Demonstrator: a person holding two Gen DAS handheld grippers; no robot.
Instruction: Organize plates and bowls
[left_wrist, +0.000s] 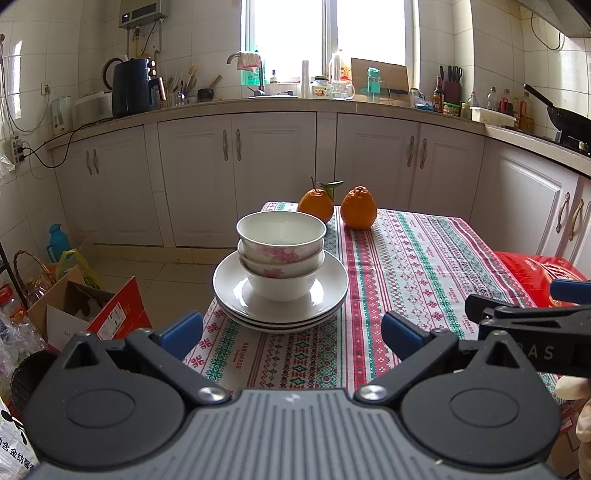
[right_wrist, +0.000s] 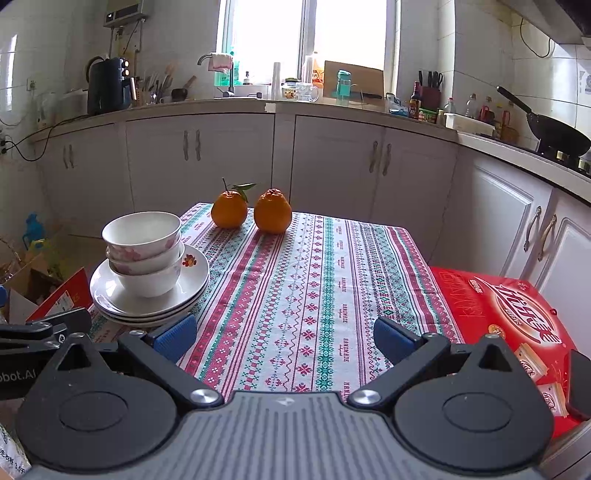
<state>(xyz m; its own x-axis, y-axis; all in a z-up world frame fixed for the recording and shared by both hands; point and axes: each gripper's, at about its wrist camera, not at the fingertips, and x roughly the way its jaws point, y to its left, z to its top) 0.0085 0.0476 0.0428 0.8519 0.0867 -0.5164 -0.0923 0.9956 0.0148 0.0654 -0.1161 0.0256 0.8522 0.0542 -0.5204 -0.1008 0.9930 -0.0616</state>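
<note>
Left gripper (left_wrist: 291, 332): jaws spread wide, holding nothing, just short of the dish stack. Right gripper (right_wrist: 284, 338): jaws spread wide, holding nothing, over bare tablecloth (right_wrist: 314, 295). Bowls (left_wrist: 280, 254): three, nested upright, on the plates. Plates (left_wrist: 280, 302): stacked near the table's left edge. Oranges (left_wrist: 338, 208): two, side by side, far end. Red box (right_wrist: 517, 314): beside the table's right edge.
</note>
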